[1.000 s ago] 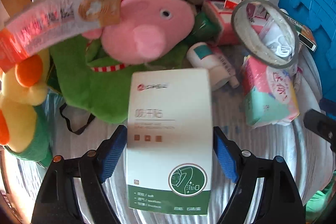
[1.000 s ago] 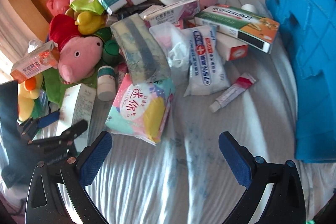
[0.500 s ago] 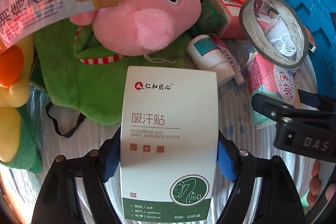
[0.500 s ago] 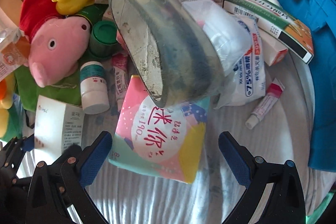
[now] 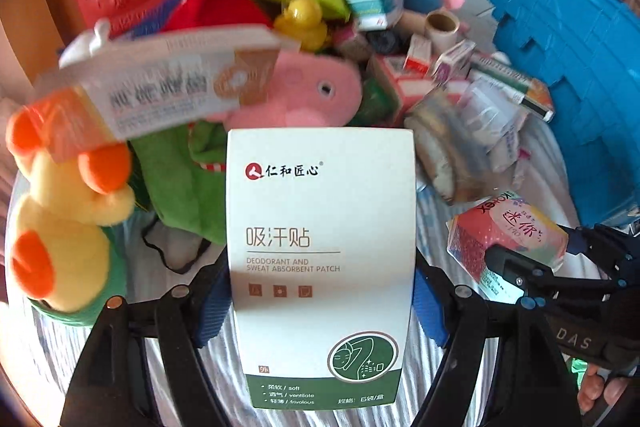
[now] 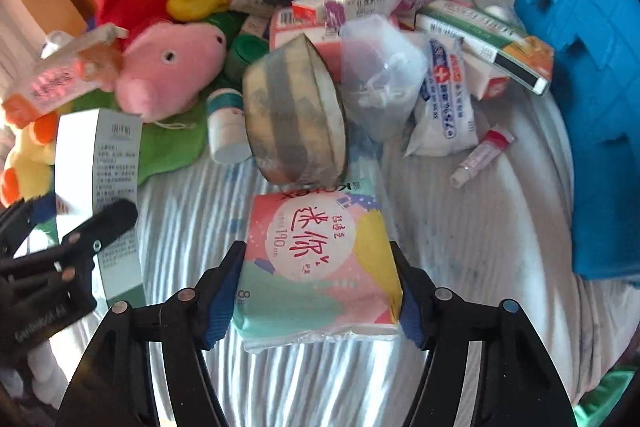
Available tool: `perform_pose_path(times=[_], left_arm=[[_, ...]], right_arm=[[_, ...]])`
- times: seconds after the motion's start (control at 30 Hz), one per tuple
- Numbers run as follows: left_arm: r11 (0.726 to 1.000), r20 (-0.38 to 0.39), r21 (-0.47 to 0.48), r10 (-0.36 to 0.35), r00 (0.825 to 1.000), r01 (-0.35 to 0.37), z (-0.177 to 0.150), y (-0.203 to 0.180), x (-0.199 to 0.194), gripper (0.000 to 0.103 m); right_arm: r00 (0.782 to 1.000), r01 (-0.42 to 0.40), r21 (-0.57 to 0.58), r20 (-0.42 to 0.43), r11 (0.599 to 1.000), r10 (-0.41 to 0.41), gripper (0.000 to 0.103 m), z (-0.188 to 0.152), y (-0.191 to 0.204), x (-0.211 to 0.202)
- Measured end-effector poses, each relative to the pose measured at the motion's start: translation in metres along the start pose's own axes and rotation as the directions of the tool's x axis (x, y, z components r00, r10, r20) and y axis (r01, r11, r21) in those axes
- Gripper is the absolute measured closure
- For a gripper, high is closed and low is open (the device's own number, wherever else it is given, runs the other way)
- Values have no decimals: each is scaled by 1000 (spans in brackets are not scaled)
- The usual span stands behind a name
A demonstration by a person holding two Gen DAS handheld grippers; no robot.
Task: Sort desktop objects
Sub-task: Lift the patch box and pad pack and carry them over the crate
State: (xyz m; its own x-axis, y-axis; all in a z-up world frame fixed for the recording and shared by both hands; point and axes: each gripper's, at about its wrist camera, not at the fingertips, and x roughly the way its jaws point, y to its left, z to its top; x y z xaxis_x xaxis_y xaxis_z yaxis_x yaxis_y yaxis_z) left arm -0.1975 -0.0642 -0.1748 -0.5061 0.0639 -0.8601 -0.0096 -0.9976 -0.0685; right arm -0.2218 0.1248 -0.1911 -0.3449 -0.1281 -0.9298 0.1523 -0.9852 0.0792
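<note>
A: What does the left gripper (image 5: 320, 301) have?

B: The white box (image 5: 320, 259), upright, blue pads pressed on both sides, clear of the striped cloth (image 6: 192, 227).

A: And the right gripper (image 6: 316, 293)?

B: Closed on the pink pack (image 6: 320, 267), which sits just in front of the tape roll (image 6: 294, 115), apart from the pile.

A: So which step?

B: Both picks look made; I'd say carrying is next.

A: Where to?

B: Probably the blue bin (image 6: 584, 75) at right. Lift clear of the pile first; the soft pack may sag or slip.
</note>
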Motion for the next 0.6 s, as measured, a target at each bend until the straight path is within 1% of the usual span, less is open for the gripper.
perform_pose_path(times=[0.07,0.13,0.17,0.27,0.37,0.4,0.43,0.47,0.57,0.6], left_arm=[[1000,33,18,-11,999,11,-7,4,-13,27],[999,54,25,-29,998,28,-3,5,-24,27],[999,70,30,-35,997,33,4,-11,-24,27],[998,133,53,-40,990,33,8,-21,-49,27],[997,180,69,-45,983,33,9,-29,-74,27],[997,200,74,-48,979,34,11,-34,-82,27],[997,224,73,-48,973,33,13,-40,-89,27],[997,246,74,-50,968,33,16,-45,-96,27],[996,323,78,-61,944,38,29,-65,-120,27],[996,353,83,-66,933,39,36,-76,-128,27]], right_arm=[[999,7,-4,54,1000,-7,37,-4,1,-21],[995,18,-3,97,1000,-17,38,-5,1,-40],[993,22,-3,113,1000,-21,38,-6,2,-47],[977,48,-13,211,999,-44,38,-7,10,-78],[946,47,-8,321,999,-42,38,-6,8,-116],[933,45,-9,358,999,-39,38,-2,3,-127],[913,48,-14,405,999,-39,38,0,-1,-143],[901,51,-17,432,999,-38,38,4,-3,-149],[850,53,-32,526,998,-28,38,10,-19,-189],[832,54,-35,555,998,-26,38,11,-26,-202]])
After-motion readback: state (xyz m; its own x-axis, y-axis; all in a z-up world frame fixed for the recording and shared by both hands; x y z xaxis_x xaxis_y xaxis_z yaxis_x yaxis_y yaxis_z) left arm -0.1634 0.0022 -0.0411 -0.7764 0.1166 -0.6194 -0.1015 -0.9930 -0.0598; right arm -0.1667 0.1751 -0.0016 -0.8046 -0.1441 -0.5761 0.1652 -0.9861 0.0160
